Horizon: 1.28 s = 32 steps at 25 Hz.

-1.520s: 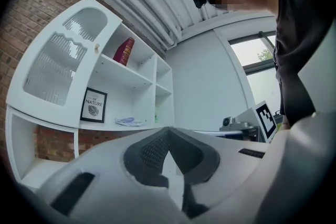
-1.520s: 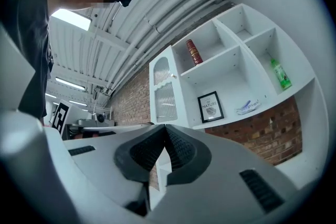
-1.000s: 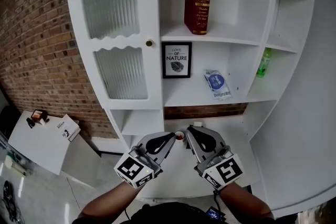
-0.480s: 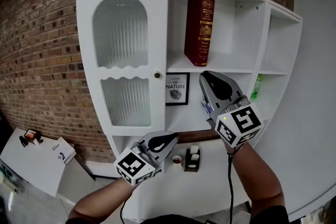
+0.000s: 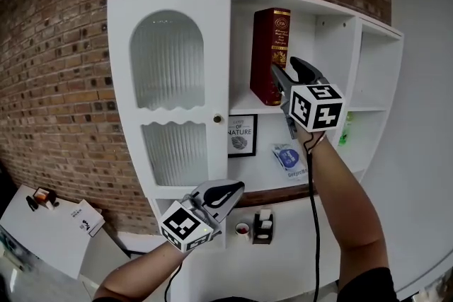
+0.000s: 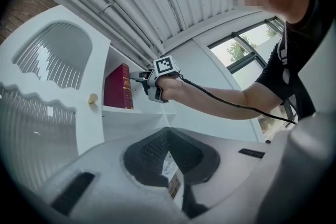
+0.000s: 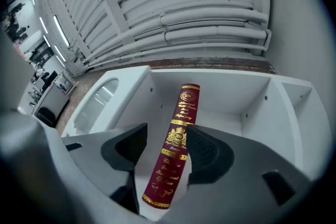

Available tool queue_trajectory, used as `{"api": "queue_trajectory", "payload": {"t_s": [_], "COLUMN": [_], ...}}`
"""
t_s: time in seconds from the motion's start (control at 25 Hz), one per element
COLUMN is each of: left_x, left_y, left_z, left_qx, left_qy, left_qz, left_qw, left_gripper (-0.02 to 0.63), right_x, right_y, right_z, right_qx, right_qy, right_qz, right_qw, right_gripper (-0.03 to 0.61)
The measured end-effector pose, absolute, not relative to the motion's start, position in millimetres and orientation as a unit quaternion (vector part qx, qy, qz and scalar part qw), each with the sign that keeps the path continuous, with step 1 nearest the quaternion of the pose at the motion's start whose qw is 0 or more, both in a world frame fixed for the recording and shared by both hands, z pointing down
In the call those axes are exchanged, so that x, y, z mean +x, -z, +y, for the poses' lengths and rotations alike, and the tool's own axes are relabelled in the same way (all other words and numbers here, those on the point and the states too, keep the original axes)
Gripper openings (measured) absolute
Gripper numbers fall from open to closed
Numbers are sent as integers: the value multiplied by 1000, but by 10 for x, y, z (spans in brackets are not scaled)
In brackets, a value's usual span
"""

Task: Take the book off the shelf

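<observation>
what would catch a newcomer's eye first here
The red book stands upright on the top shelf of a white cabinet against a brick wall. The right gripper is raised to it, jaws opening with the spine between them, not yet gripped. The left gripper hangs low, shut and empty.

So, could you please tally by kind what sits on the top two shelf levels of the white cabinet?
Red book: 1
Framed picture: 1
Blue-and-white packet: 1
Green bottle: 1
Total: 4
</observation>
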<state>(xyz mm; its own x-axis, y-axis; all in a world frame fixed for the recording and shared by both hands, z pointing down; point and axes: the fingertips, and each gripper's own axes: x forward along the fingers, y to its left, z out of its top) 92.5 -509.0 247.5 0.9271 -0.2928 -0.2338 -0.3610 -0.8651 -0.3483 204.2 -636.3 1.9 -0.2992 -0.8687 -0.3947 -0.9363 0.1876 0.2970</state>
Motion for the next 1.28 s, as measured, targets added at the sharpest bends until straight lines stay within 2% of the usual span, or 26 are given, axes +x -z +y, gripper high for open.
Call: {"api": "queue_trajectory", "payload": {"t_s": [0.24, 0.36, 0.76, 0.96, 1.28], "left_x": [858, 808, 710, 678, 614], "left_y": [-2500, -2527, -2499, -2526, -2490], "left_z": [-5144, -5203, -5232, -5184, -5103], "left_qx": [-960, -960, -960, -959, -957], "left_qy": [-87, -90, -94, -93, -99], "left_qz": [169, 173, 168, 167, 174], "left_qw": [204, 198, 205, 208, 208], "left_gripper": [5, 5, 5, 5, 5], "right_x": [2178, 2165, 2240, 2210, 2201], "right_y": [54, 15, 37, 5, 80], "right_z": [-6877, -7056, -7231, -7241, -6968], "right_qx": [-609, -614, -625, -627, -620], "right_qy": [-157, -129, -104, -99, -117], "right_qz": [774, 777, 772, 771, 773], "right_qw": [73, 51, 55, 46, 68], "right_gripper": [291, 299, 298, 252, 245]}}
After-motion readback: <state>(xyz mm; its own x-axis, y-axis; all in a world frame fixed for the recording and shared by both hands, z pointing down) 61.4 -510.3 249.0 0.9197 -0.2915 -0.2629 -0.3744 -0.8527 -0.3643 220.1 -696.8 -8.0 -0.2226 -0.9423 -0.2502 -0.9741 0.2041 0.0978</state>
